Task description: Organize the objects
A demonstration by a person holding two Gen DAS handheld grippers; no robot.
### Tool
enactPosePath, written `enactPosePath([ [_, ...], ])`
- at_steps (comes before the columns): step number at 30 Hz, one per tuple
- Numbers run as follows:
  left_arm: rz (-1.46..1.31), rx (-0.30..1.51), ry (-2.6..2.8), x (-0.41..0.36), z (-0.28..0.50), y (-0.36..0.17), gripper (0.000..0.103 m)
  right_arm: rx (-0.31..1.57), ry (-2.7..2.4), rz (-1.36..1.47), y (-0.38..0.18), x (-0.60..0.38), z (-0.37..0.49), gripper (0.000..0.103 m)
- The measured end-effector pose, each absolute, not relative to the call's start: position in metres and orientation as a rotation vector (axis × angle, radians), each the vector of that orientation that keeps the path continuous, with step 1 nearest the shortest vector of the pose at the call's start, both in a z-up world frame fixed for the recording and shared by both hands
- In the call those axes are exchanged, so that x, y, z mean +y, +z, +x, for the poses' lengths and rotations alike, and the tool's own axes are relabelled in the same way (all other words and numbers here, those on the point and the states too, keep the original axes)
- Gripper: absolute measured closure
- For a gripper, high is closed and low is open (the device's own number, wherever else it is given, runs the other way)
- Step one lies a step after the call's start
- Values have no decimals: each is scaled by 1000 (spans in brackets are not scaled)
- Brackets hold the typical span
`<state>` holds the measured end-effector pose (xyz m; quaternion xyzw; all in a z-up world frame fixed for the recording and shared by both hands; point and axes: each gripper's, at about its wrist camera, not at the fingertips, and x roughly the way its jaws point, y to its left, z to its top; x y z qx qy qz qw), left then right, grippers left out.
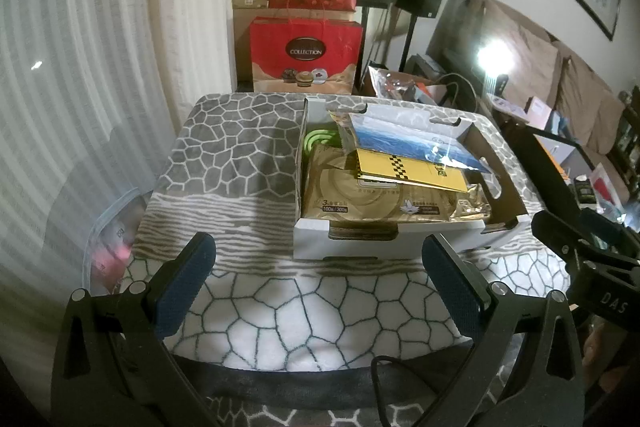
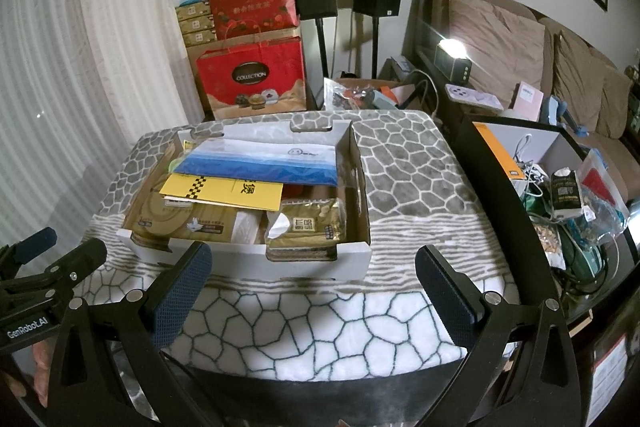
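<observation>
Both grippers hover over the near edge of the table draped in a grey-and-white stone-pattern blanket [image 1: 248, 311], side by side, neither touching anything. Left gripper [image 1: 316, 259] has its blue-padded fingers spread wide, nothing between them; right gripper [image 2: 312, 263] likewise wide apart and empty. Shallow white cardboard tray box [image 2: 248, 259] sits on the blanket just beyond both sets of fingertips, toward the right half of the table in the left wrist view. Inside it: gold plastic-wrapped tissue pack [image 1: 360, 199] flat at the near left, a smaller gold tissue pack [image 2: 308, 227] at the near right with white tissue poking out, a yellow flat envelope with black checker strip [image 1: 408, 167] lying on top of the gold pack, a blue-and-white flat plastic pouch [image 2: 260, 163] overlapping the envelope toward the back, and a green coiled item [image 1: 320, 143] partly hidden at the rear left. Red gift bag marked COLLECTION [image 1: 306, 53] stands behind the table, well apart.
</observation>
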<state>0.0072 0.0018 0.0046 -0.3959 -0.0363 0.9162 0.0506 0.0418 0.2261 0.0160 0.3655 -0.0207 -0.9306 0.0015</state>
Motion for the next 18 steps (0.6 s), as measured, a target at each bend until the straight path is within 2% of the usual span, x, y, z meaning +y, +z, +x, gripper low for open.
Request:
enactPosePath([
  [14, -1169, -51, 2811, 1, 11, 6, 0, -65, -2918, 1147, 16, 227, 41, 1],
  [18, -1182, -85, 2808, -4, 9, 7, 0, -65, -2919, 1148, 16, 227, 41, 1],
])
